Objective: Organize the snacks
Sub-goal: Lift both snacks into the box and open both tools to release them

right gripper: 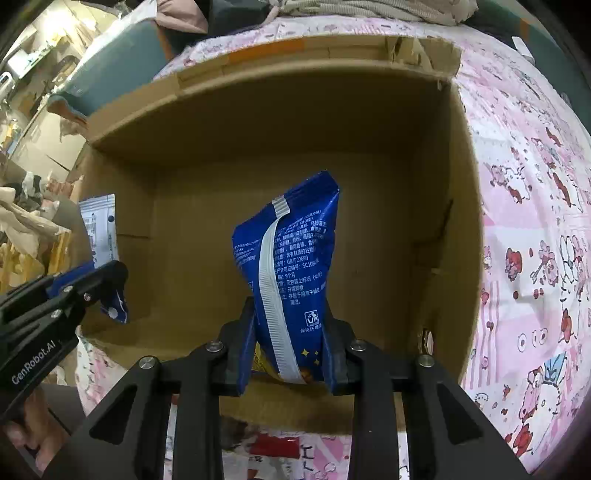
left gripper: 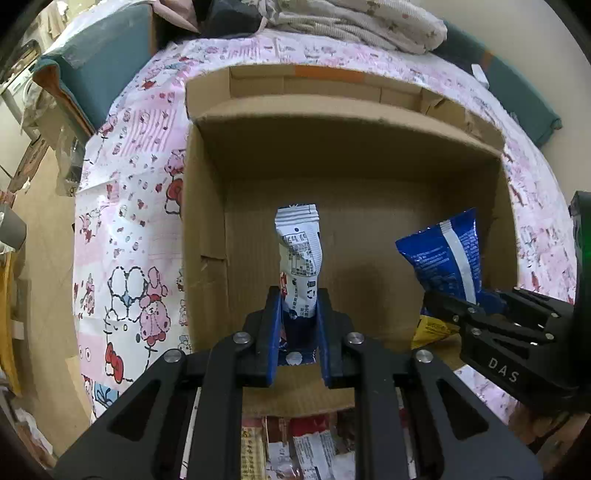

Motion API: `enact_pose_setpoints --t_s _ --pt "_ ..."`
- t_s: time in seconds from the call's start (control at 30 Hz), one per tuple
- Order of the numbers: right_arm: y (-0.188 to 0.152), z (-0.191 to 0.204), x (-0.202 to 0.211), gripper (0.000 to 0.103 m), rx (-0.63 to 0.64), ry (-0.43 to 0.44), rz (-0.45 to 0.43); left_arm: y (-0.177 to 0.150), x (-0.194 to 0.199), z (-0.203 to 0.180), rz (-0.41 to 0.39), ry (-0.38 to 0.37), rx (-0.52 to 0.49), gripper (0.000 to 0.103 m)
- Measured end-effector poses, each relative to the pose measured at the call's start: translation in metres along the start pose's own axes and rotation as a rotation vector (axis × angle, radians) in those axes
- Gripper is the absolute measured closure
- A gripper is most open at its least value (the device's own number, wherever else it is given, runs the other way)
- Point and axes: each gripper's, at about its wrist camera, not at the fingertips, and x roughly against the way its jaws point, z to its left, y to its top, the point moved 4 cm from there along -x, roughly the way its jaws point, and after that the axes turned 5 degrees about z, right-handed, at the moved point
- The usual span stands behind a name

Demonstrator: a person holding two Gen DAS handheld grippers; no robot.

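My left gripper (left gripper: 298, 306) is shut on a white and blue snack packet (left gripper: 301, 254), held upright over the near edge of an open cardboard box (left gripper: 207, 177). My right gripper (right gripper: 290, 325) is shut on a blue snack bag (right gripper: 295, 258) with a white seam, also held upright above the box (right gripper: 454, 184). In the left wrist view the right gripper (left gripper: 469, 310) and the blue bag (left gripper: 443, 254) are at the right. In the right wrist view the left gripper (right gripper: 92, 284) and the white packet (right gripper: 99, 229) are at the left. The box floor looks bare.
The box sits on a pink cartoon-print cloth (left gripper: 125, 229). Several more snack packets (left gripper: 306, 446) lie on the cloth just below the box's near wall. A teal cushion (left gripper: 99, 70) and folded bedding (left gripper: 354, 22) lie beyond the box.
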Motion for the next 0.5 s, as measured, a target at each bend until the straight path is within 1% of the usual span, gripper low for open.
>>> enact_pose_setpoints --t_s 0.17,0.4,0.5 --pt "0.002 -0.005 -0.011 0.072 -0.011 -0.011 0.004 -0.001 -0.017 0.001 0.033 -0.011 0.015 0.089" --pt "0.004 -0.004 -0.017 0.071 -0.021 0.003 -0.002 0.000 -0.024 -0.006 0.027 -0.004 -0.011 0.087" --pt "0.003 -0.001 -0.018 0.069 -0.009 0.015 -0.001 0.000 -0.025 -0.008 0.031 -0.006 -0.014 0.087"
